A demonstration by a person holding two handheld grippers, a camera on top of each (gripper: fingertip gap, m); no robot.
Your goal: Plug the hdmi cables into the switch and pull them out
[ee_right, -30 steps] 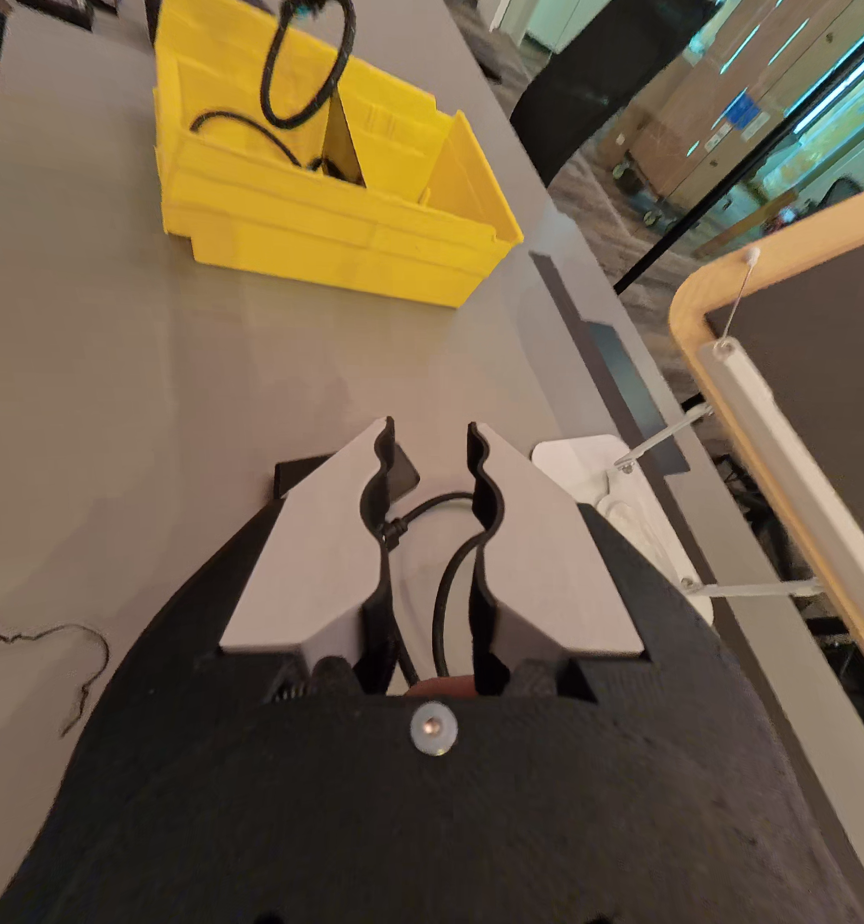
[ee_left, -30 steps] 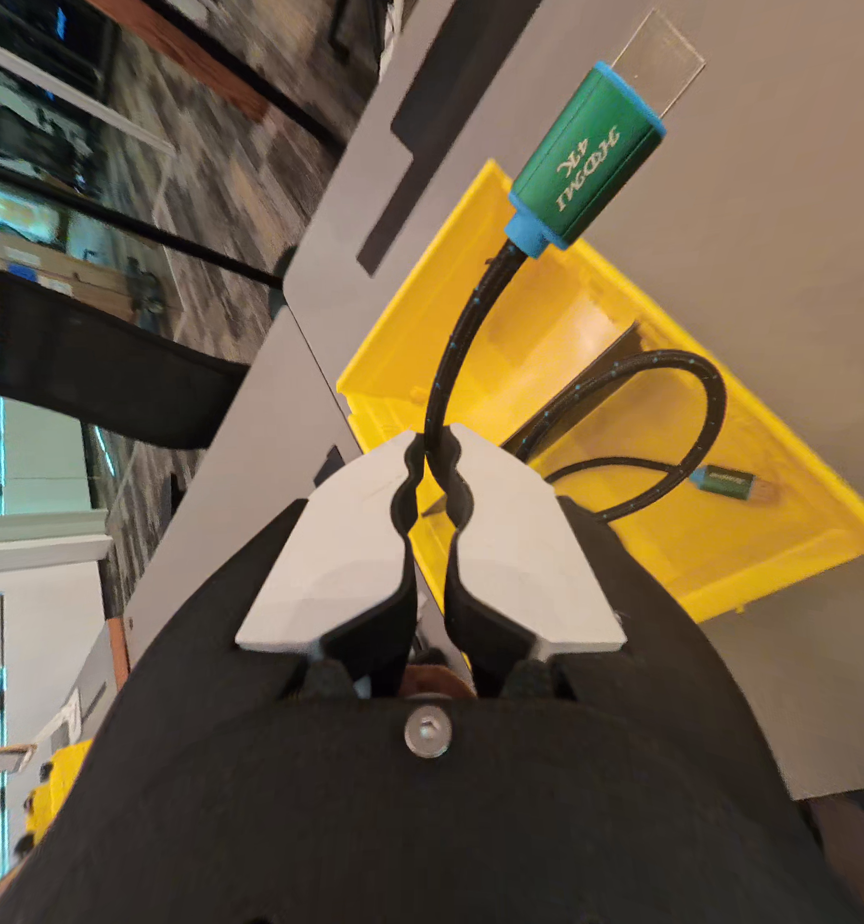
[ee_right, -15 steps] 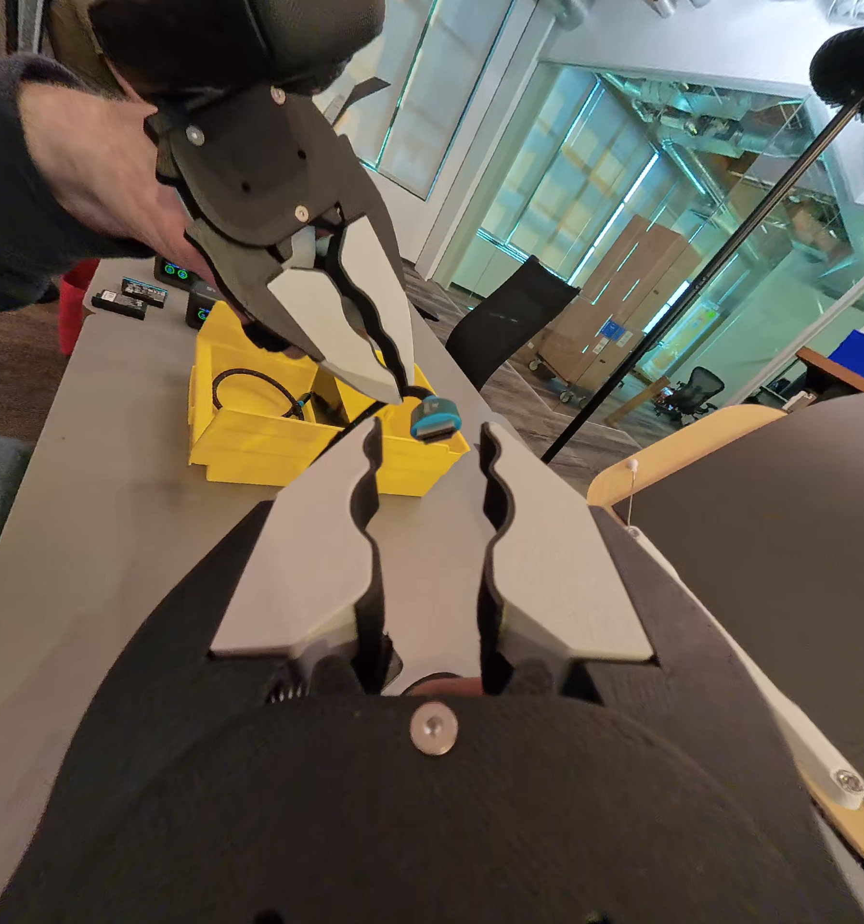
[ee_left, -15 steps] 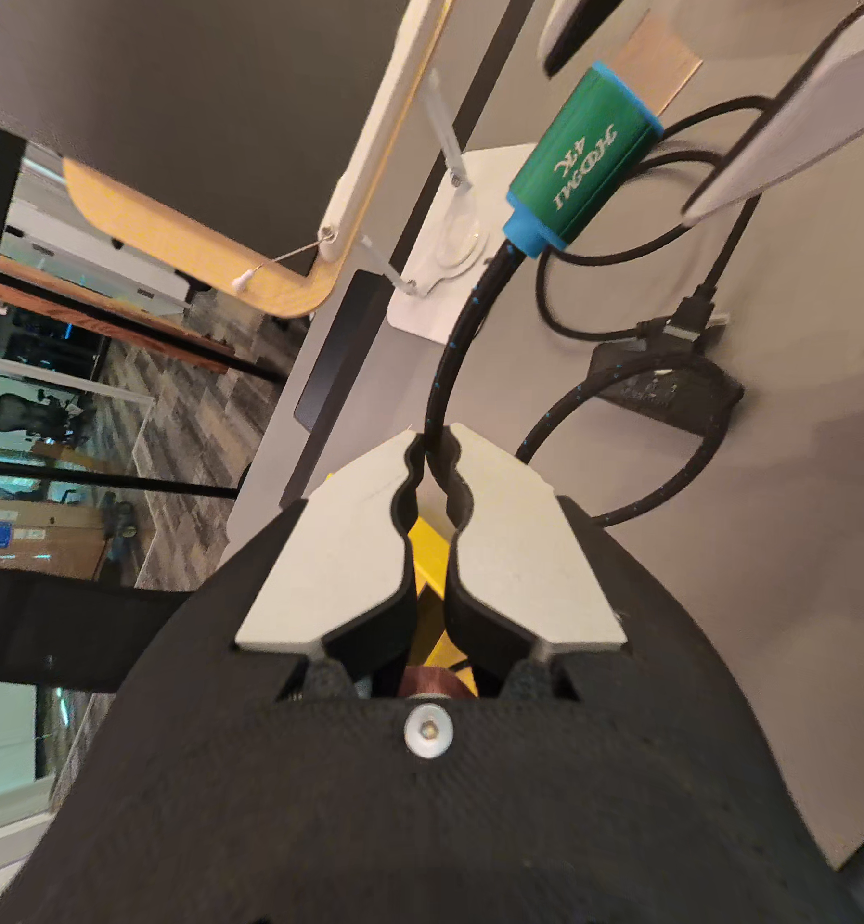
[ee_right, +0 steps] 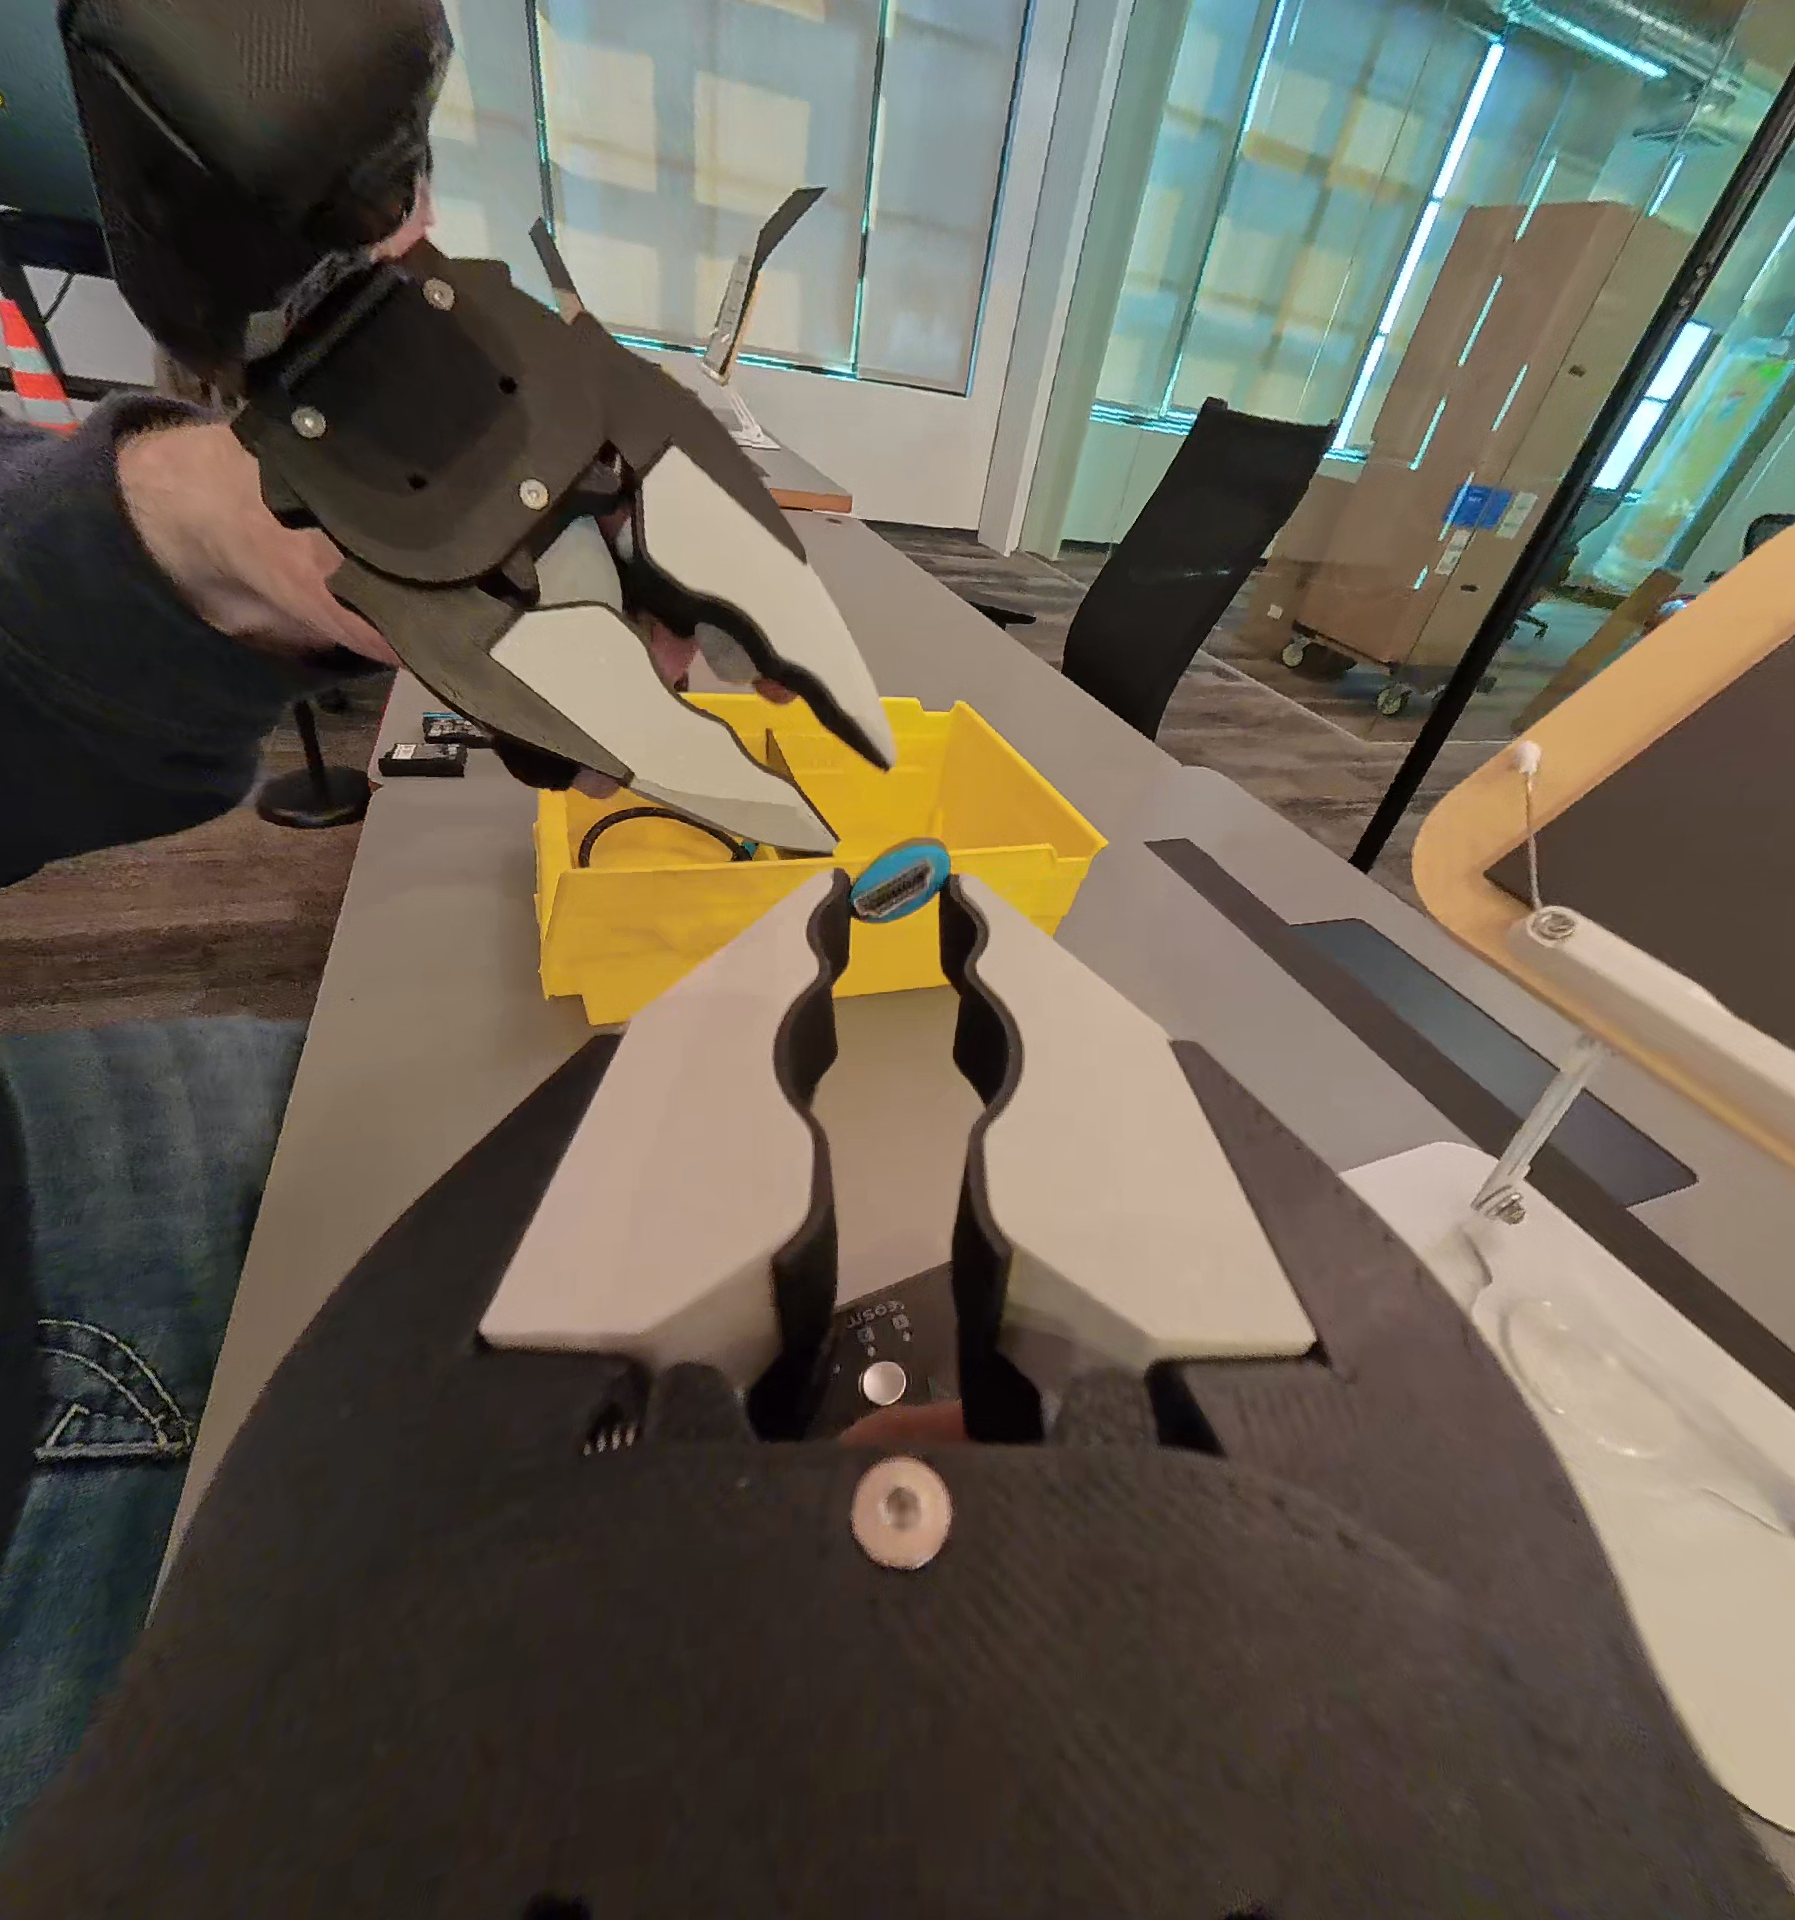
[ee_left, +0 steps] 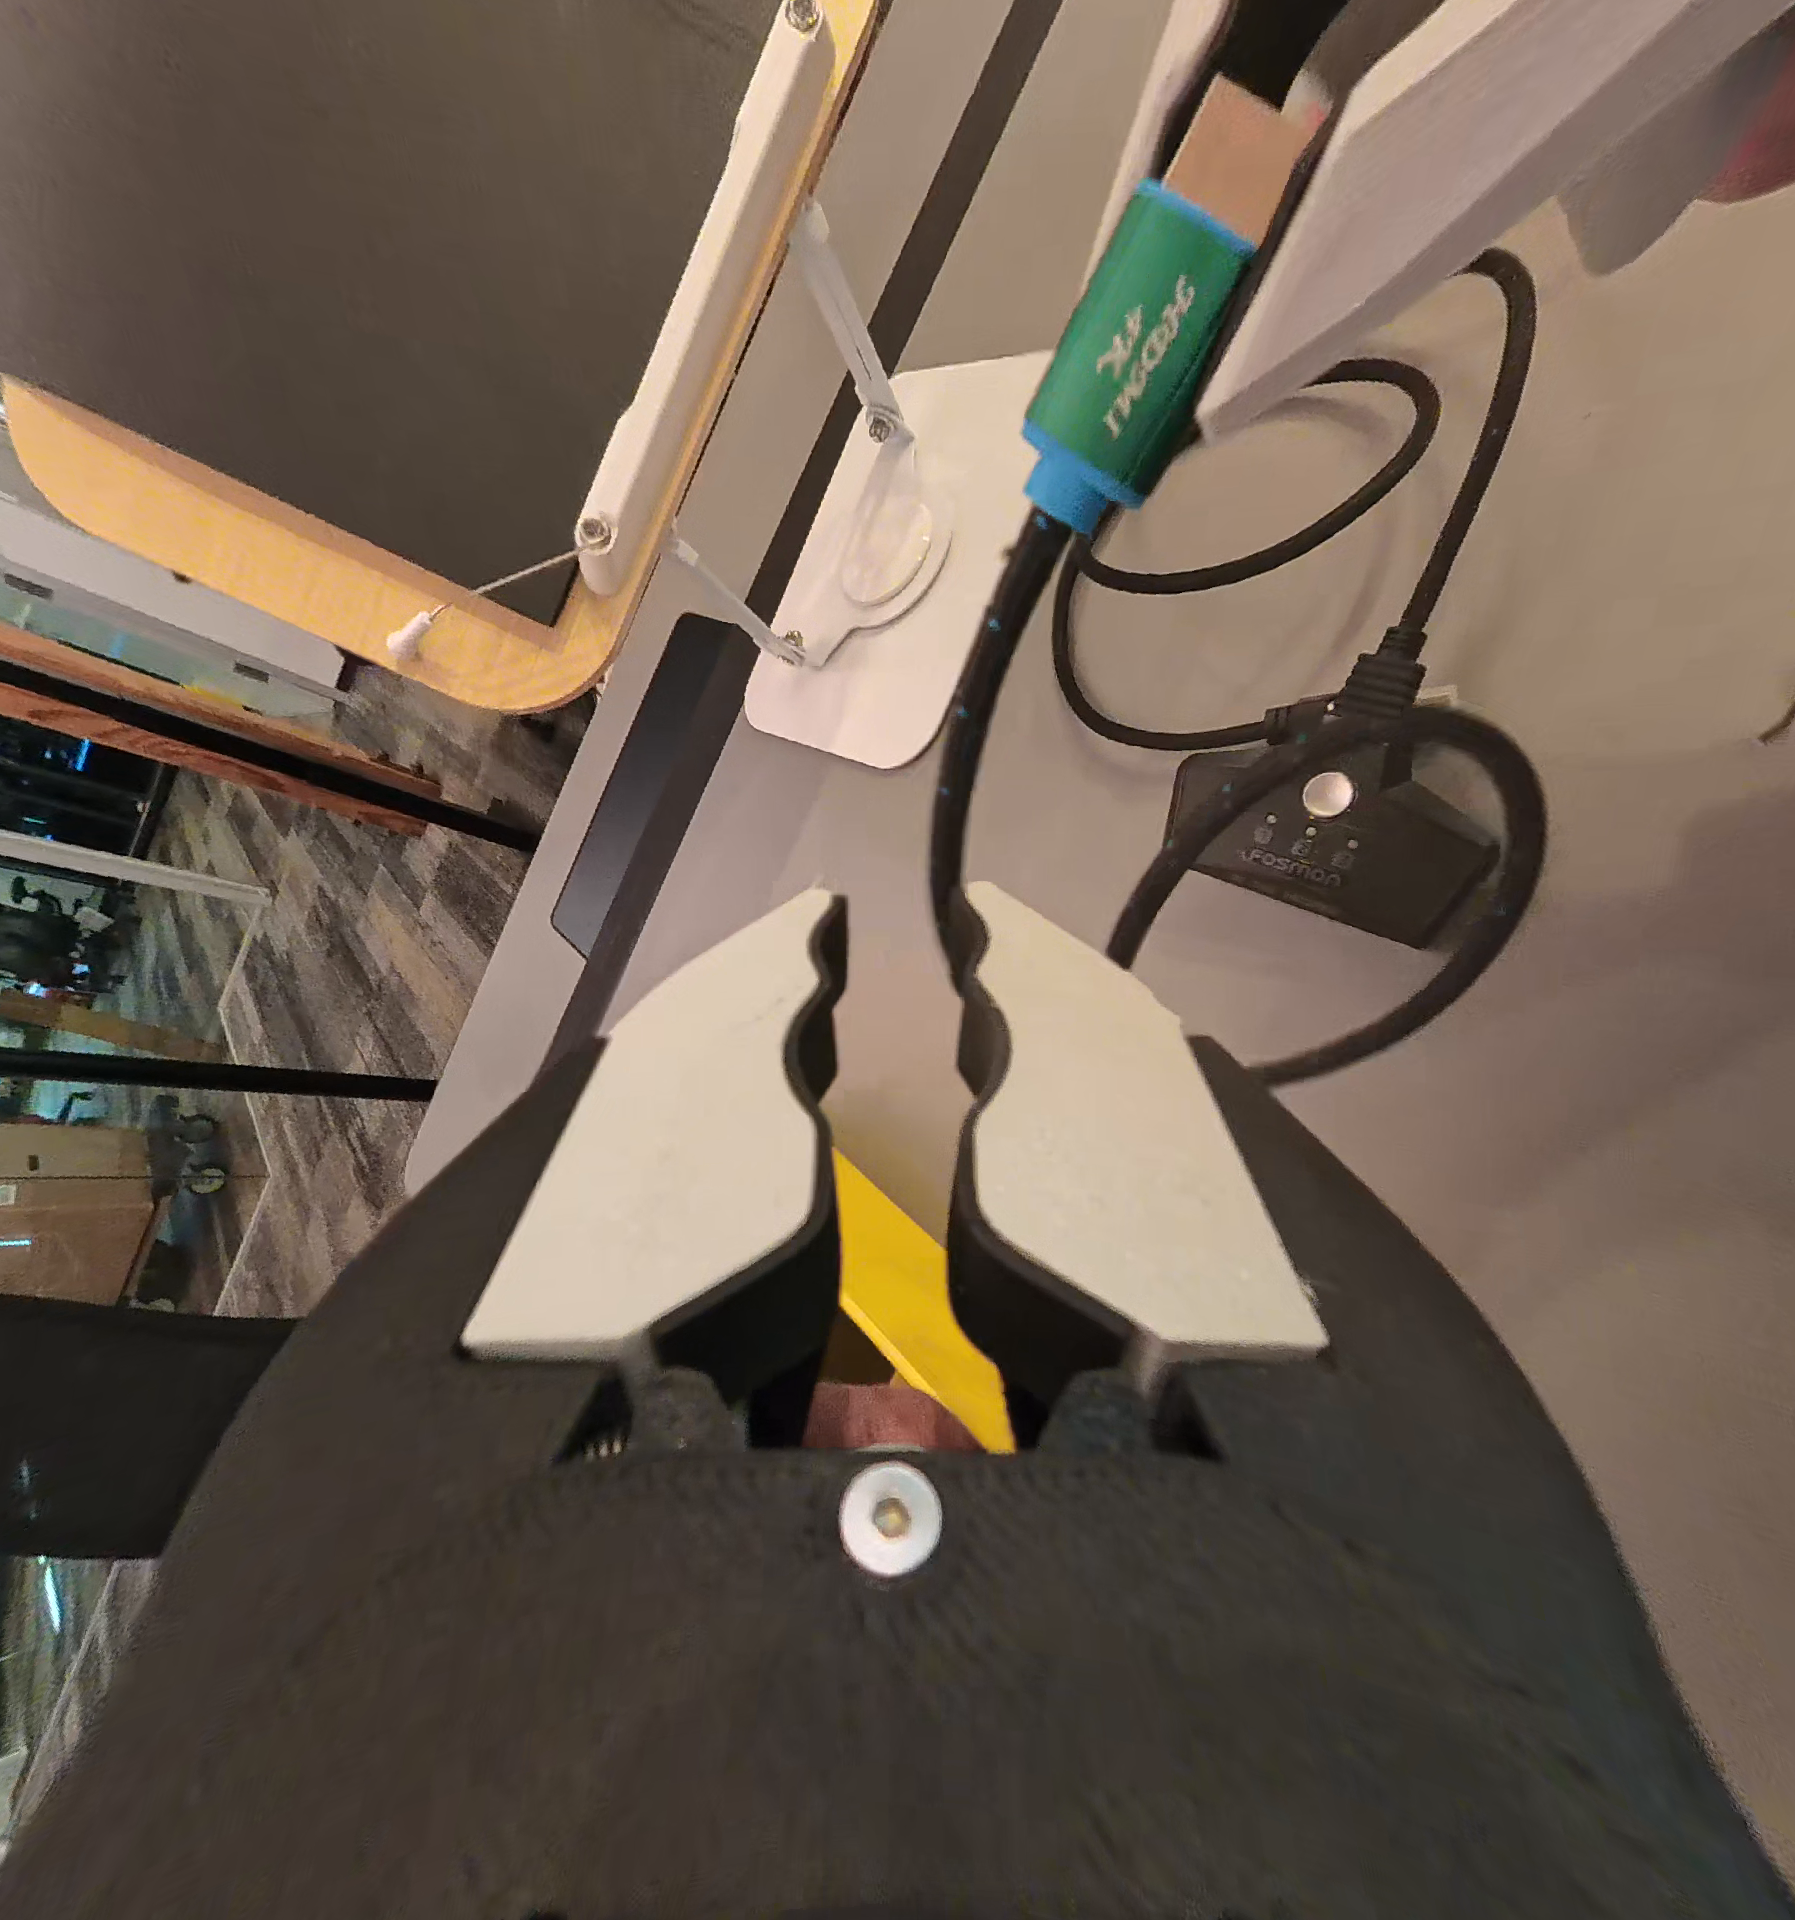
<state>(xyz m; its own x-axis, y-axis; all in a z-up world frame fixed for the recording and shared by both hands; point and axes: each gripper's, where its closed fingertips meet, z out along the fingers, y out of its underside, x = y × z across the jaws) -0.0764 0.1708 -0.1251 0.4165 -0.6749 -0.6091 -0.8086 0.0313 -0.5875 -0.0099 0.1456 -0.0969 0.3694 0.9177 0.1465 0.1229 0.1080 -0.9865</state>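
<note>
Left gripper fingers parted, a braided black cable running up past the right finger's tip; contact there unclear. Cable ends in a green-and-blue HDMI plug, metal tip up between the other gripper's pale fingers, blurred at the top edge. Black switch lies on the grey surface, thin black cables looped beside it. White plate to its left. Yellow bin shows between the fingers.

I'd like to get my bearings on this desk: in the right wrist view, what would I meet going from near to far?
Switch → plug → yellow bin → black chair.
</note>
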